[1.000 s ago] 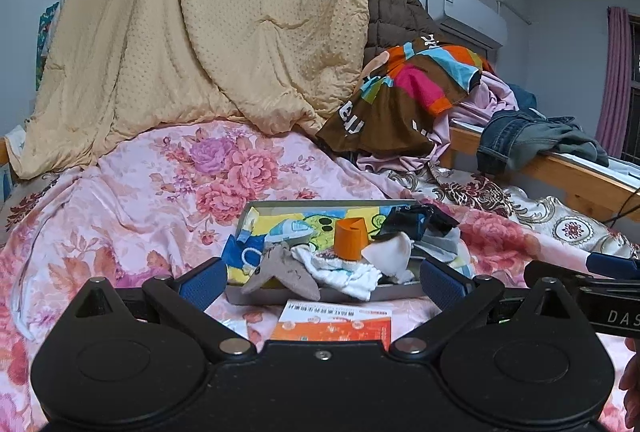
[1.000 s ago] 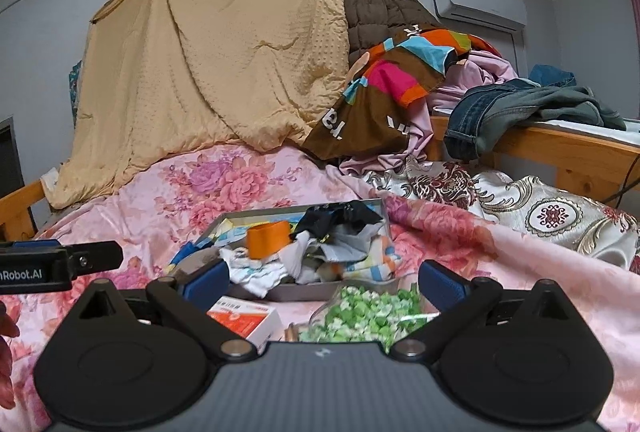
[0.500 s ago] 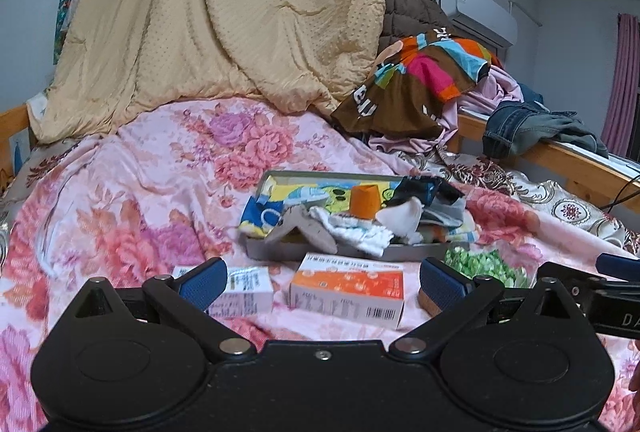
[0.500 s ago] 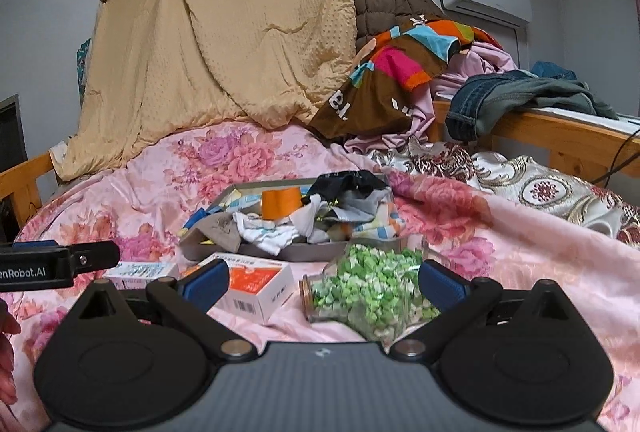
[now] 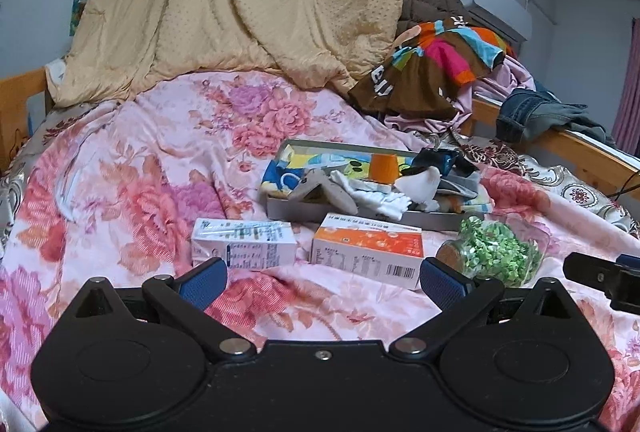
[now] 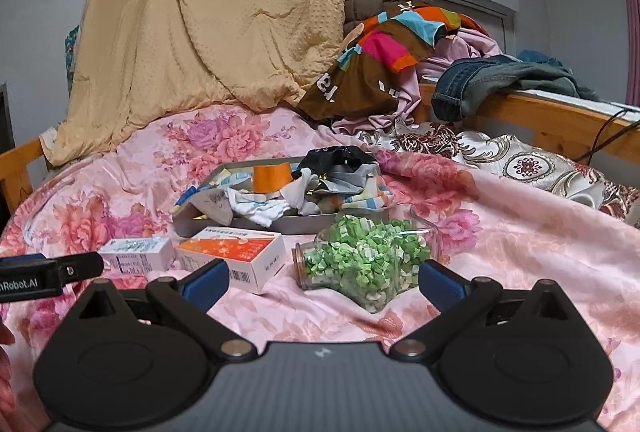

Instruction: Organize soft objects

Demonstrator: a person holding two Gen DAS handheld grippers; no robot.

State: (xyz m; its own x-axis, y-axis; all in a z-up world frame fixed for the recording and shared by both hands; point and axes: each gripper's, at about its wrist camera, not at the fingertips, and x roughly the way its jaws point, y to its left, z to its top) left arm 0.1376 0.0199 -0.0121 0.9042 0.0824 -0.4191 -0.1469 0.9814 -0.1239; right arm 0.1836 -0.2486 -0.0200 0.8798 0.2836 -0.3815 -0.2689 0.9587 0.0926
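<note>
Both the left gripper [image 5: 322, 278] and right gripper [image 6: 323, 278] gape wide, empty, above a bed [image 5: 140, 172]. A grey tray [image 5: 304, 210] of socks [image 5: 384, 202] lies lengthwise across the view.

My blue pads [image 5: 203, 282] look ribbed, rubbery — the arms matt black plastic. The floral quilt [image 5: 132, 168] has a satin sheen. The tray [image 6: 296, 225] seems brushed metal, the socks [image 6: 260, 208] soft knit, the boxes [image 5: 370, 252] smooth card, the jar [image 6: 362, 264] clear and glossy — glass, perhaps.
</note>
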